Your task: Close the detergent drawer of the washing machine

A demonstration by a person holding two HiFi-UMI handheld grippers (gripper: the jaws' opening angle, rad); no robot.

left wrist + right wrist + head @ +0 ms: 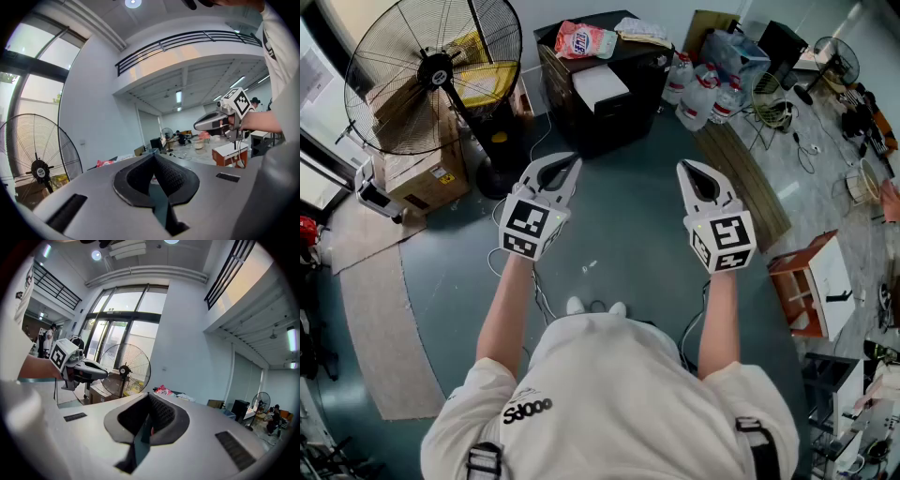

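Note:
A black boxy machine (605, 117) stands on the floor ahead of me, with a white drawer-like part (600, 86) sticking out of its front and a detergent bag (579, 39) on top. I hold both grippers level in the air, well short of it. My left gripper (567, 161) (153, 157) is shut with nothing between its pads. My right gripper (686, 167) (149, 395) is also shut and empty. Each gripper view shows the other gripper off to the side: the right one (211, 121) and the left one (89, 369).
A large floor fan (431, 75) and a cardboard box (417, 178) stand at the left. Water bottles (698, 94) and a wooden board (750, 178) lie right of the machine. An orange-and-white small shelf (811, 281) sits at the right. Cables trail on the floor near my feet.

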